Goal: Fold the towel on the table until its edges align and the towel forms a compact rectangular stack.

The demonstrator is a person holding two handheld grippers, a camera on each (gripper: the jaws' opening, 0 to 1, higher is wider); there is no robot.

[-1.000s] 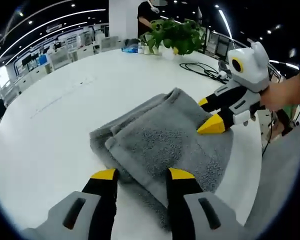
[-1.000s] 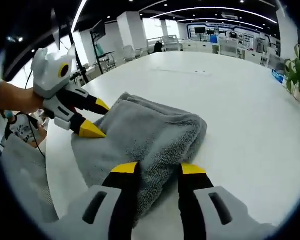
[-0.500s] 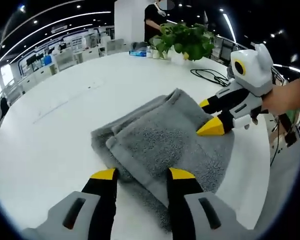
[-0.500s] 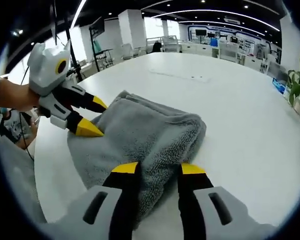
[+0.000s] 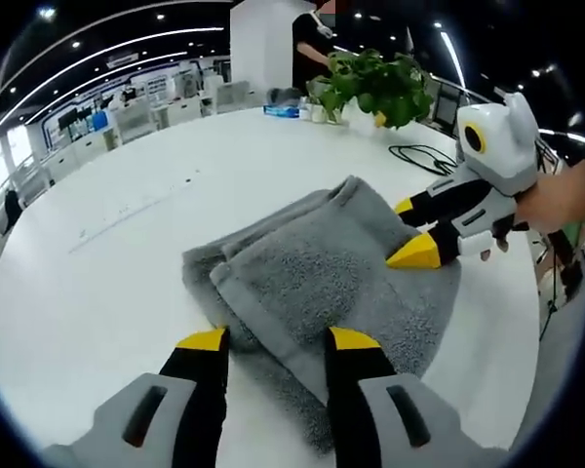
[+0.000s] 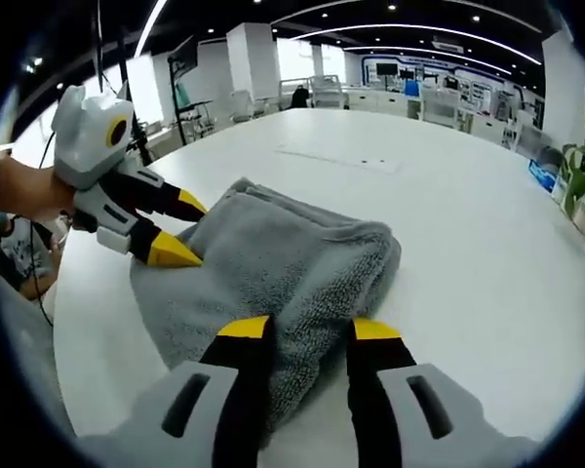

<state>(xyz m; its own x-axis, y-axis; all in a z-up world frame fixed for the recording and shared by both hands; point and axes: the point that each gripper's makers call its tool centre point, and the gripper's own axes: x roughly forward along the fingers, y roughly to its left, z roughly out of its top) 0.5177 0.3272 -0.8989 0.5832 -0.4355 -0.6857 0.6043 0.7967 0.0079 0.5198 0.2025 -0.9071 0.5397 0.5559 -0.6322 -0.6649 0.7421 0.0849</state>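
A grey towel (image 5: 312,273) lies folded into a thick, roughly rectangular pad on the white table (image 5: 107,253). My left gripper (image 5: 277,339) is open, its yellow tips straddling the towel's near folded edge. My right gripper (image 5: 409,232) comes in from the right, one tip resting on the towel's far side and the other just past its edge. In the right gripper view the towel (image 6: 273,263) runs between the jaws of my right gripper (image 6: 310,330), which is open. The left gripper (image 6: 180,229) sits at the towel's left corner with its tips apart.
A potted plant (image 5: 370,83) and a black cable (image 5: 424,156) sit at the far end of the table, with a person (image 5: 307,39) standing behind them. The table edge runs close to the right of the towel. A hand (image 6: 19,190) holds the left gripper.
Both views have shifted slightly with the hands. The towel and both grippers keep the same places relative to each other.
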